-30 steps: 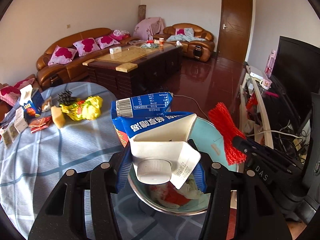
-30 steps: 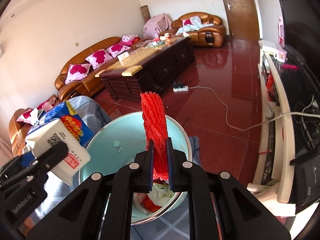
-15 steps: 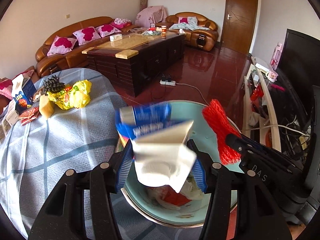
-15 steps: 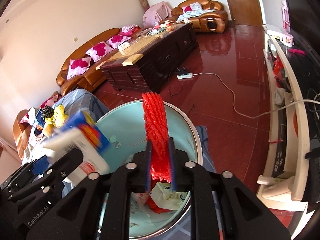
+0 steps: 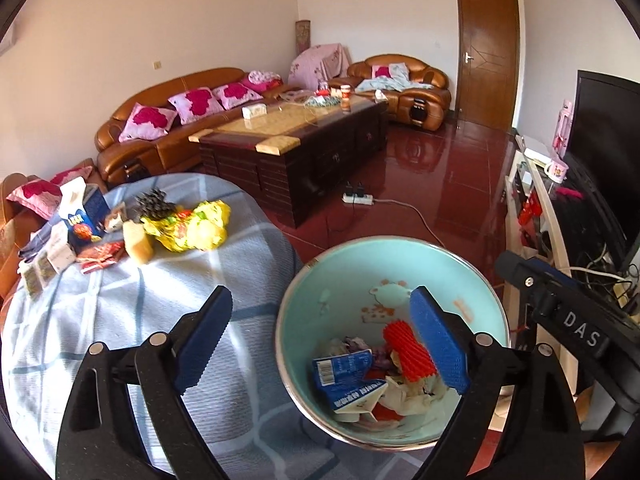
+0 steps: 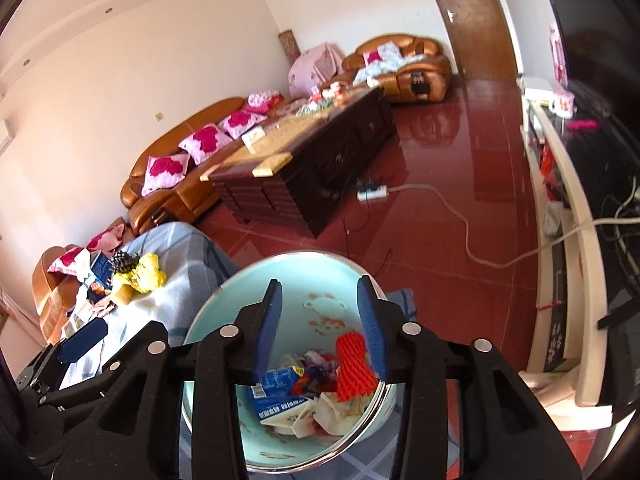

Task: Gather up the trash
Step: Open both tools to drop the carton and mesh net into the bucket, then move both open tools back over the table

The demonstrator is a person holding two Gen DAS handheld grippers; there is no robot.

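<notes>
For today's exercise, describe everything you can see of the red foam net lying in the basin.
The red foam net is a bright red sleeve of soft, ribbed mesh, the kind that cushions fruit. It lies loose inside the pale blue basin, on top of crumpled paper and wrappers, beside the blue and white carton. It rests slantwise, bent rather than flat. In the right wrist view it shows a pinched waist in the middle. Nothing grips it; one blue pad hides its edge in both views.

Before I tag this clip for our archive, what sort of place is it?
Most likely a home living room: brown leather sofas with pink cushions, a long dark coffee table, and a television on a stand opposite.
</notes>
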